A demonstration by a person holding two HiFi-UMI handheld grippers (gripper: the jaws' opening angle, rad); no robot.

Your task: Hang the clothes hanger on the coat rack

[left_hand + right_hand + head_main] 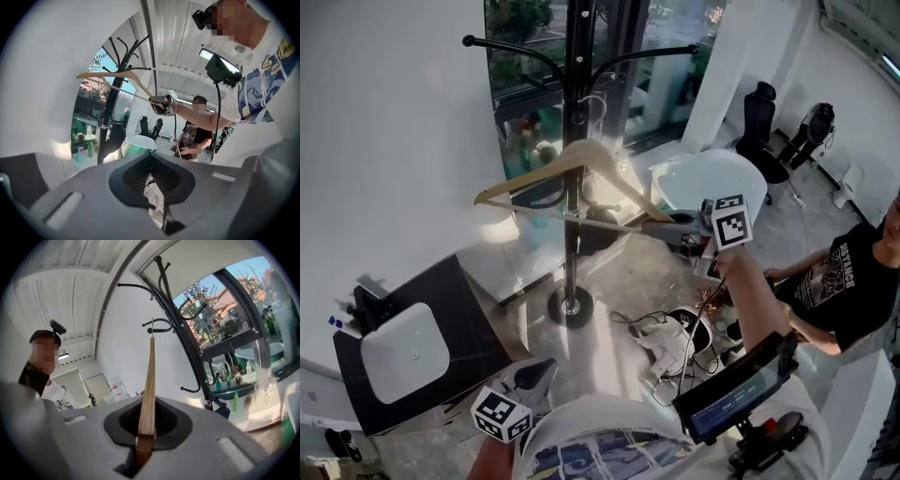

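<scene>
**One hanger, one rack, two grippers**

I count one wooden clothes hanger (530, 175), one coat rack (572, 253) and two hand-held grippers. My right hand-held gripper (667, 228), to the right of the coat rack, is clamped on one end of the hanger's arm. In the right gripper view the wood runs edge-on from the jaws toward the rack's curved hooks. In the head view the hanger crosses the rack's pole, with two hook arms showing above it. Its wire hook sits just beside the pole; whether it touches a rack hook I cannot tell. My left hand-held gripper (539, 373), well apart from the coat rack on my side, is closed and empty. The head view cuts off the rack's top.
</scene>
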